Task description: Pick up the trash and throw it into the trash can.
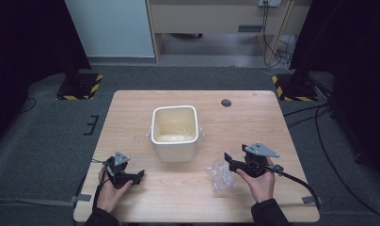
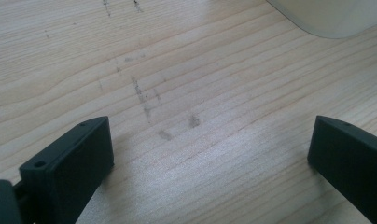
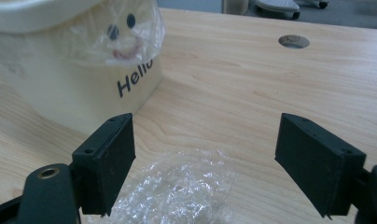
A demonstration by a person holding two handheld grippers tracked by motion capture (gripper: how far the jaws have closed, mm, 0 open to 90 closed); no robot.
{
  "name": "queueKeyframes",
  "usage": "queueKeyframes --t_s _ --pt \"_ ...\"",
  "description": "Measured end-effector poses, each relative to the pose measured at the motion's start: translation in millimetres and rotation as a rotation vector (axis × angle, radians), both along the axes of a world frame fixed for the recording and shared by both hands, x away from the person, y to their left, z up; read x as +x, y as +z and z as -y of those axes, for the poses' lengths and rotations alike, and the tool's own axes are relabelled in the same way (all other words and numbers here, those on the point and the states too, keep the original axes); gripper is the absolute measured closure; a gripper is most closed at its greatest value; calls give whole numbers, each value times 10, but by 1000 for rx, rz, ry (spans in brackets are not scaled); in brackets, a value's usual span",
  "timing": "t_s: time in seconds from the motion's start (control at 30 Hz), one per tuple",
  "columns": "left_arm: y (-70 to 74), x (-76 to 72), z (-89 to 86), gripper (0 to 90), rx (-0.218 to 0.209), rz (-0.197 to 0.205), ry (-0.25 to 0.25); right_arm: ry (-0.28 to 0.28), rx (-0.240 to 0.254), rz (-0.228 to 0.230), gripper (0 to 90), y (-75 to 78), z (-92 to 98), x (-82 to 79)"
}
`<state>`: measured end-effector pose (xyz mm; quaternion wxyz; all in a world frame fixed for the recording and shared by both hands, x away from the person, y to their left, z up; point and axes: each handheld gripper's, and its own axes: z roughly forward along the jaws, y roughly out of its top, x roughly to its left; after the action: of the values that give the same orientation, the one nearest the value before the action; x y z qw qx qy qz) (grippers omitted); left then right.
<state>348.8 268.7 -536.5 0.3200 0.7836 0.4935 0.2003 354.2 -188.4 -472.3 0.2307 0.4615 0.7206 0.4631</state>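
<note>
A cream-white square bin [image 1: 175, 133] stands at the middle of the wooden table [image 1: 254, 117], lined with thin clear plastic. In the right gripper view its side [image 3: 70, 88] carries a smiley face and the word "Hello". A crumpled piece of clear plastic [image 1: 220, 172] lies at the front right of the table. My right gripper [image 1: 228, 160] is open just right of it, and the plastic [image 3: 177, 191] lies low between the wide-apart jaws without touching them. My left gripper [image 1: 140, 175] rests open at the front left, over bare wood [image 2: 210, 140], with a corner of the bin [image 2: 331, 18] ahead.
A round cable hole [image 1: 226, 102] sits near the table's back edge. Grey carpet surrounds the table, with black stand bases marked in yellow stripes [image 1: 80, 87] at both back corners and cables [image 1: 320, 117] on the floor at the right.
</note>
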Motion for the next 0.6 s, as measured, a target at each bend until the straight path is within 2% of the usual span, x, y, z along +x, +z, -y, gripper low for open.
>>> queueKeyframes --t_s 0.07,0.6 --pt "0 0 0 0 0 0 0 6 -13 -7 197 -48 -30 8" --pt "0 0 0 0 0 0 0 72 -120 -151 197 -382 -227 17"
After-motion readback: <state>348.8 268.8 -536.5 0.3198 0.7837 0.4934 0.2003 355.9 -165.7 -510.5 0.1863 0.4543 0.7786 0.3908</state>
